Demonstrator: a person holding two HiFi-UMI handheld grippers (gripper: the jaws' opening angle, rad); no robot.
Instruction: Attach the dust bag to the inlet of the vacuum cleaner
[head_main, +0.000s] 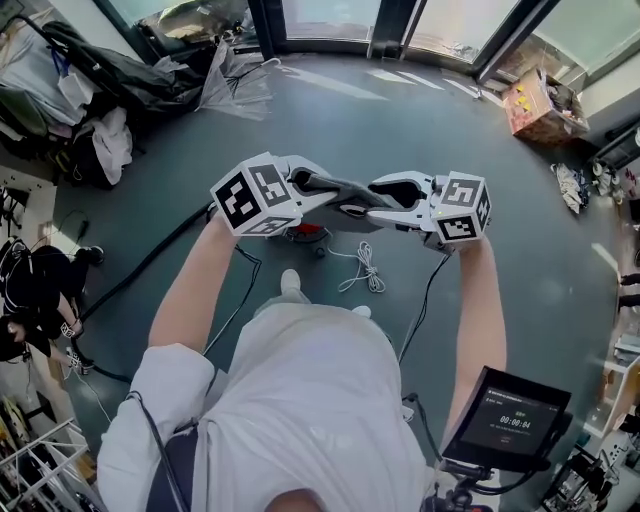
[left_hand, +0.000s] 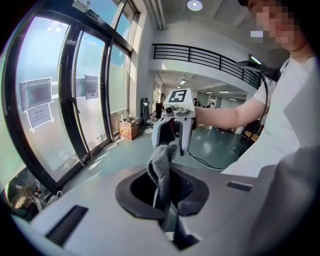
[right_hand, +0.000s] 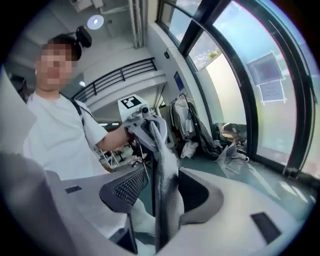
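Note:
A grey fabric dust bag (head_main: 335, 187) hangs stretched between my two grippers at chest height. My left gripper (head_main: 318, 190) is shut on its left end, and in the left gripper view the cloth (left_hand: 160, 172) rises out of the closed jaws. My right gripper (head_main: 378, 203) is shut on the other end, where the bag (right_hand: 165, 170) runs as a taut strip from its jaws to the left gripper (right_hand: 144, 125). The right gripper (left_hand: 176, 137) faces the left one closely. On the floor below them, a small red part of the vacuum cleaner (head_main: 307, 235) shows, mostly hidden by the grippers.
A white coiled cord (head_main: 362, 265) lies on the grey floor right of the vacuum, and a black hose or cable (head_main: 150, 262) runs off to the left. A timer screen (head_main: 510, 420) stands at lower right. Clutter, an umbrella (head_main: 235, 85) and a box (head_main: 535, 105) line the windows.

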